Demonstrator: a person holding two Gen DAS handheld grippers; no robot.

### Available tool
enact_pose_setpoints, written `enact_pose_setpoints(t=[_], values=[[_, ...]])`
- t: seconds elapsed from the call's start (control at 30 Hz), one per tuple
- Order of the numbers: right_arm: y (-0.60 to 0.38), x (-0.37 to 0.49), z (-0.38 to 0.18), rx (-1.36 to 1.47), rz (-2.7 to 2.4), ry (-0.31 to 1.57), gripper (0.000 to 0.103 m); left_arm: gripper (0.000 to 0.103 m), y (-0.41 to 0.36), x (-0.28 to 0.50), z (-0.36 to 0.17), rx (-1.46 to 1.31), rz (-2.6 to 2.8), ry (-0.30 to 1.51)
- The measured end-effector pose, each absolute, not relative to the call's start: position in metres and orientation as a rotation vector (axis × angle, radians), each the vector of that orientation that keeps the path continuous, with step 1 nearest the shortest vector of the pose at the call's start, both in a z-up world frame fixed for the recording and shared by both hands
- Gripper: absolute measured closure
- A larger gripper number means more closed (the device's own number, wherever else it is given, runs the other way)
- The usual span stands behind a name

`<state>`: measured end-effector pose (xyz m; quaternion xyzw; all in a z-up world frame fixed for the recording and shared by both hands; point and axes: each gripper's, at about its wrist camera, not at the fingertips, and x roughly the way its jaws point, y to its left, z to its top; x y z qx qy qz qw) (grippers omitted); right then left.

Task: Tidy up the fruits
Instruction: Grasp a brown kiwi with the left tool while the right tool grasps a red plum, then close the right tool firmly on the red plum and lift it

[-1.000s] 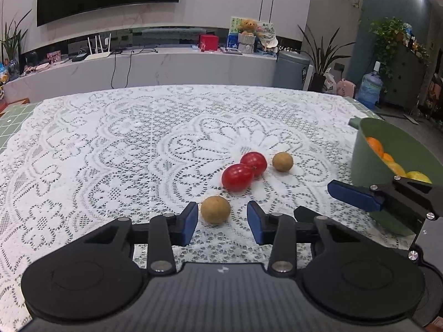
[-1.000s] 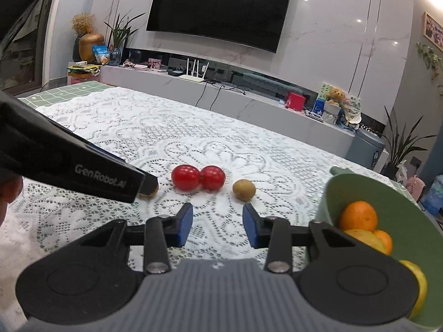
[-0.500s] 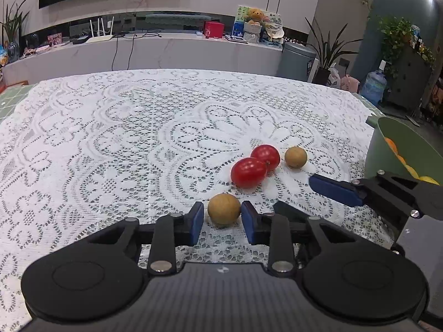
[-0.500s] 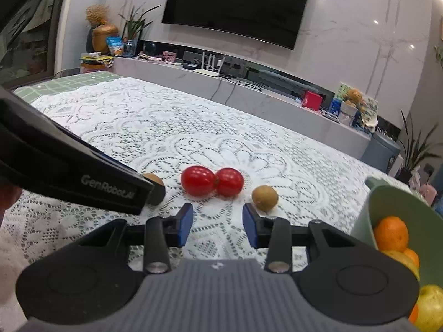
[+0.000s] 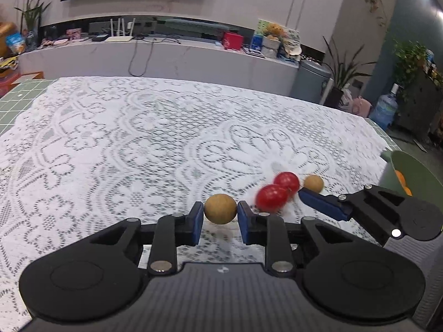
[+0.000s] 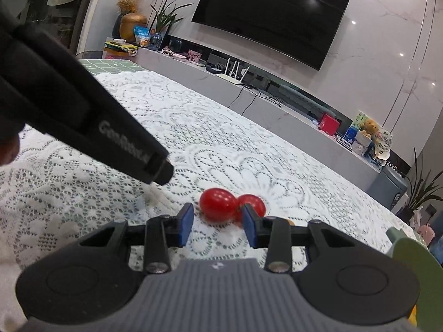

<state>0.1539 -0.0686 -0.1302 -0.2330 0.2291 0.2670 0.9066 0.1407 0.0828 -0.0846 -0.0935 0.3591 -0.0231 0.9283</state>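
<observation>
A large counter (image 5: 116, 144) covered in one white lace cloth filled both views, its green grid surface showing only at the far left corner. One green bowl (image 5: 409, 171) stood at the counter's right edge, with orange fruit inside seen in the left wrist view; the right wrist view caught only a slice of the bowl's rim.

Left of the bowl lay two red tomatoes (image 5: 277, 191) touching each other, and one small brown fruit (image 5: 313, 183) sat between the tomatoes and the bowl. A second round brown fruit (image 5: 220, 209) was farther from the bowl, left of the tomatoes, gripped between the blue pads of the left tool (image 5: 218, 220), which was closed on it, just above the cloth.

The right tool (image 6: 217, 222) sat with its jaws parted and nothing between the pads; the tomatoes lay just beyond its tips, on the side away from the bowl's rim. Wide bare cloth stretched left of and behind the fruit, well away from the bowl.

Only the left wrist view showed the gripped fruit; in the right wrist view the left tool's black body hid it, and the small brown fruit showed only as a sliver behind a finger.
</observation>
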Motion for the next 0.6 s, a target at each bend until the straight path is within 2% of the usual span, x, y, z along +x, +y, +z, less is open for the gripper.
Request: enact_pose_setpoints(t=[0.6], values=[[-0.055, 0.169, -0.136, -0.492, 0.538, 0.484, 0.066, 0.073, 0.088, 0.142, -0.093, -0.174, -0.019, 0.769]])
